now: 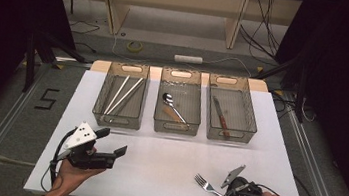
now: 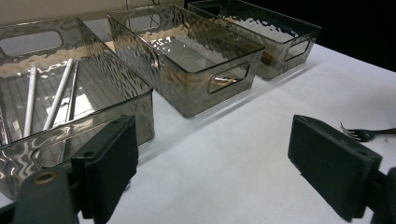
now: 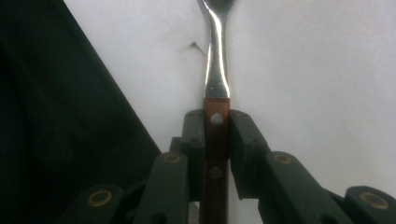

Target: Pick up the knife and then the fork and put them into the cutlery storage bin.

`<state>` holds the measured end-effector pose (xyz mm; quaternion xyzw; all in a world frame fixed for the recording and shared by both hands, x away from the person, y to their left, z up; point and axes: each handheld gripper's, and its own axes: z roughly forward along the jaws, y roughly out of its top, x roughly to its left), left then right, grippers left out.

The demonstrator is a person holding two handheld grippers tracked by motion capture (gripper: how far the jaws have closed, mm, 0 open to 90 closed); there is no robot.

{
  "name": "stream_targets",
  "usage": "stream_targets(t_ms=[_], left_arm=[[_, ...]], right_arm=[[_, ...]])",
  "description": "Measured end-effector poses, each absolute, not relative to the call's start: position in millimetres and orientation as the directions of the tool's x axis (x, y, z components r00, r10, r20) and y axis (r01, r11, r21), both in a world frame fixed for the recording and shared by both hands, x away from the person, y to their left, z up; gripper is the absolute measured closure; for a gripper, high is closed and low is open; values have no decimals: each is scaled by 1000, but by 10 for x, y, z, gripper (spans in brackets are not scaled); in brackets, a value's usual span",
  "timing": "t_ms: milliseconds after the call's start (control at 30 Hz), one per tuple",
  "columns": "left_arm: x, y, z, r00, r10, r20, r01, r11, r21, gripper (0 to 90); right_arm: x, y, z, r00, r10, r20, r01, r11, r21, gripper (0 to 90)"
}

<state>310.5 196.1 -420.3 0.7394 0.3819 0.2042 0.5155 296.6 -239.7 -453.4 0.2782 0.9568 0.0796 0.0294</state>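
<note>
Right gripper [image 3: 216, 135]: black jointed jaws clamped on the brown riveted wooden handle of a fork [image 3: 215, 70]; polished steel neck and tines lie on the matte white table [image 1: 164, 162], near its front right edge.

Left gripper [image 2: 212, 163]: flat black rectangular pads set wide apart, nothing between them, over the front left of the table.

Three smoky translucent rippled plastic bins with cut-out handles, in a row farther back: left bin [image 1: 104, 89] with slender pale sticks [image 1: 123, 94]; middle bin [image 1: 176, 127] with a steel spoon [image 1: 172, 105]; right bin [image 1: 249, 112] with a wood-handled knife [image 1: 221, 117].
</note>
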Motion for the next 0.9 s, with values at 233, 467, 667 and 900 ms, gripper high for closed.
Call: stream_targets(t_ms=[233, 467, 667, 900], left_arm=[[3106, 1959, -4204, 625, 776, -91, 356, -179, 917, 157], [3108, 1963, -4205, 620, 779, -96, 356, -170, 919, 157], [3111, 1966, -4206, 618, 780, -98, 356, -166, 920, 157], [3111, 1973, -4206, 615, 782, -99, 357, -165, 919, 157]], right_arm=[[2975, -2430, -4465, -845, 535, -20, 521, 831, 194, 779], [3033, -2466, -4315, -839, 542, -39, 519, 821, 239, 779], [3183, -2486, -4161, -831, 554, -49, 518, 803, 293, 779], [3389, -2466, -4063, -823, 566, -44, 522, 785, 334, 779]])
